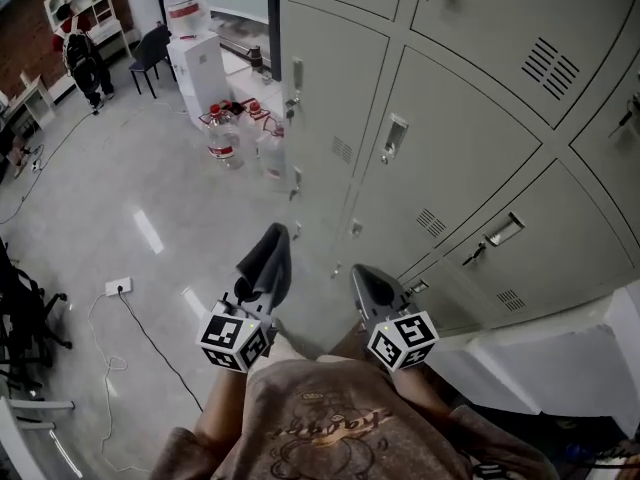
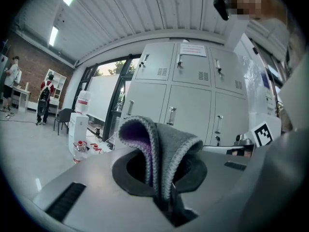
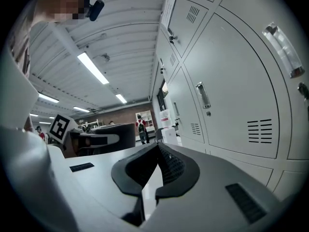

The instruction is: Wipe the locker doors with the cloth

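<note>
Gripping grey cloth [image 2: 164, 146], left hand-held gripper [image 1: 262, 270] near locker doors [image 1: 455, 143].

No readable text, notice [image 2: 193, 49] on locker door [image 2: 190, 67] (print too small)

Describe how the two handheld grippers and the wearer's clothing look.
Both the left gripper and right gripper have grey bodies tapering to dark, rounded pads. Each carries a white cube with black square markers. No cables show. The person wears a brown top with tone-on-tone lettering.
</note>
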`<act>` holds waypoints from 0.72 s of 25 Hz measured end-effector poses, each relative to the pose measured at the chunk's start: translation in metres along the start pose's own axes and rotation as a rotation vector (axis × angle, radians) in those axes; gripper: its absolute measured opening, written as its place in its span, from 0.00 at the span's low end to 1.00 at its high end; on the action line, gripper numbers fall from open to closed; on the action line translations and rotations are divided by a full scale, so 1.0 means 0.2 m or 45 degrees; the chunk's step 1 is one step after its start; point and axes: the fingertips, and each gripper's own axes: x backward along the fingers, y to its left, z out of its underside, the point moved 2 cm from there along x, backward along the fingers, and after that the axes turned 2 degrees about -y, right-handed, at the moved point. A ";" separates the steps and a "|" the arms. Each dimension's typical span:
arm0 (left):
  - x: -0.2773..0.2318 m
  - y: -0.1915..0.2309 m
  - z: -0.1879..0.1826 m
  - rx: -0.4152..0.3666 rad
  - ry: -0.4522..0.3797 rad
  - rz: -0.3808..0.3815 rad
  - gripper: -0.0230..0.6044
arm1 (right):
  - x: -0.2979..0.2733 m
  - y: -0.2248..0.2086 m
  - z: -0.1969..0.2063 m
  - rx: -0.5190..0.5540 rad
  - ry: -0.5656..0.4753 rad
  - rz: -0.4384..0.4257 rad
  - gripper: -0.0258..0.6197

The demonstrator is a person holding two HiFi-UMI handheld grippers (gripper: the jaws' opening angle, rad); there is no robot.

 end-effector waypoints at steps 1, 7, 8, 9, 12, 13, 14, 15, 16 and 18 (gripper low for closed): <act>-0.04 0.04 0.00 -0.005 -0.003 0.023 0.10 | -0.04 -0.01 0.02 0.000 -0.008 0.018 0.04; -0.24 0.35 -0.02 -0.040 0.023 0.149 0.10 | -0.34 -0.02 0.12 -0.032 -0.035 0.154 0.04; -0.26 0.40 -0.03 -0.045 0.030 0.169 0.10 | -0.39 0.00 0.13 -0.039 -0.033 0.171 0.04; -0.27 0.44 -0.05 -0.045 0.036 0.191 0.10 | -0.43 0.02 0.14 -0.043 -0.030 0.185 0.04; -0.30 0.55 -0.07 -0.042 0.052 0.266 0.10 | -0.56 0.08 0.15 -0.040 -0.037 0.240 0.04; -0.32 0.59 -0.08 -0.043 0.055 0.291 0.10 | -0.60 0.09 0.15 -0.039 -0.045 0.263 0.04; -0.33 0.63 -0.08 -0.042 0.060 0.315 0.10 | -0.63 0.10 0.15 -0.038 -0.051 0.286 0.04; -0.34 0.66 -0.09 -0.041 0.064 0.338 0.10 | -0.66 0.12 0.16 -0.038 -0.054 0.307 0.04; -0.36 0.68 -0.10 -0.040 0.065 0.362 0.10 | -0.68 0.13 0.16 -0.038 -0.055 0.328 0.04; -0.39 0.71 -0.12 -0.039 0.065 0.411 0.10 | -0.70 0.14 0.16 -0.035 -0.053 0.372 0.04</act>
